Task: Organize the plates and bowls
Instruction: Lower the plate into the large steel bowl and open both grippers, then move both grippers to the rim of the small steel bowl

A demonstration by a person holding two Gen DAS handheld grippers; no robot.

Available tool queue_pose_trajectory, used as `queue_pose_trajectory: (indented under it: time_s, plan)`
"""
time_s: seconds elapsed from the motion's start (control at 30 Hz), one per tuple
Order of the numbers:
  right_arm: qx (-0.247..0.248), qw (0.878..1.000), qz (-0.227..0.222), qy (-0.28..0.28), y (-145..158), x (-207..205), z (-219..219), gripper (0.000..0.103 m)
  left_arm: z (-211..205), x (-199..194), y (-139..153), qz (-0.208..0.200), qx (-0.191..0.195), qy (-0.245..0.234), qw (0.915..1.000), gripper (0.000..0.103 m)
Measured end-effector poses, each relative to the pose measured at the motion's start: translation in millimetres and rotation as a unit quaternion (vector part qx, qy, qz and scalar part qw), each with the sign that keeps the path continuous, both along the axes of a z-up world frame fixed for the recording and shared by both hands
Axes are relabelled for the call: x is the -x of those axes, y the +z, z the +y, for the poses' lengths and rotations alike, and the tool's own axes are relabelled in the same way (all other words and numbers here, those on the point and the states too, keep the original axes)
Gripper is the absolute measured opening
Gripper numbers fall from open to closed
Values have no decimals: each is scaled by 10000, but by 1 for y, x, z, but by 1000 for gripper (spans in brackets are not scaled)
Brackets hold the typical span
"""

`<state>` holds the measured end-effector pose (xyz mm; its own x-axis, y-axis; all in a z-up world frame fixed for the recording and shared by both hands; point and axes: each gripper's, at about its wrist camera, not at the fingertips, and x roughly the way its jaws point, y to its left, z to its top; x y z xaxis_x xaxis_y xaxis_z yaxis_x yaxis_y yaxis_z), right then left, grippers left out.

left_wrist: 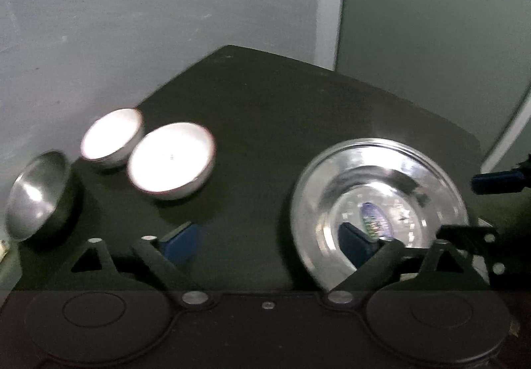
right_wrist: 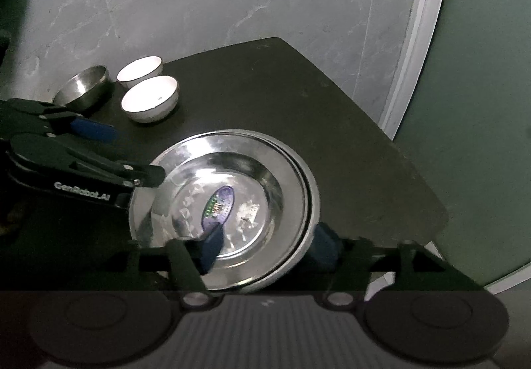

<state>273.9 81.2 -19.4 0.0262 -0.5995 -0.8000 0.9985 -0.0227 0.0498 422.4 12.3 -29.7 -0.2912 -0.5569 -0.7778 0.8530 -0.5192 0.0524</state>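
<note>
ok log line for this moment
steel plates stacked on table | left gripper open | right gripper open, straddling plate rim | three bowls untouched

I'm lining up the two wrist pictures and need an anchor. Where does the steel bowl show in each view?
Left wrist: the steel bowl sits at the far left edge, tipped, left of the two white bowls.
Right wrist: the steel bowl is upper left, just beyond the left gripper, again left of the white bowls.
Shared landmark: the steel plate with the oval sticker, on the dark table.
</note>
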Motion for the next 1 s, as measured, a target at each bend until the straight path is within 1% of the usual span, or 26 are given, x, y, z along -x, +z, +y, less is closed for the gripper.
queue_pose_trajectory:
  time_s: [0.07, 0.17, 0.27, 0.37, 0.63, 0.77, 1.0]
  plan:
    - [38, 10000, -8, 20, 0, -4, -1, 88, 2, -9, 0, -33, 42, 117, 9999, 97]
    - [98, 9999, 17, 19, 2, -11, -2, 97, 3, -22, 0, -94, 66, 257, 9996, 99]
    - [165, 9999, 36, -6, 3, -19, -3, 102, 5, -38, 0, -131, 96, 430, 9989, 100]
    - [228, 9997, 97, -22, 4, -26, -4, 102, 4, -55, 0, -130, 129, 647, 9977, 102]
    - [380, 9992, 83, -20, 5, -45, -7, 103, -3, -98, -1, -144, 199, 1185, 9926, 102]
    - [470, 9989, 53, -45, 7, -54, -8, 103, -8, -112, -1, -213, 231, 1310, 9909, 102]
    - [732, 9973, -98, -19, 9, -75, -13, 103, -13, -134, 4, -434, 383, 1317, 9896, 102]
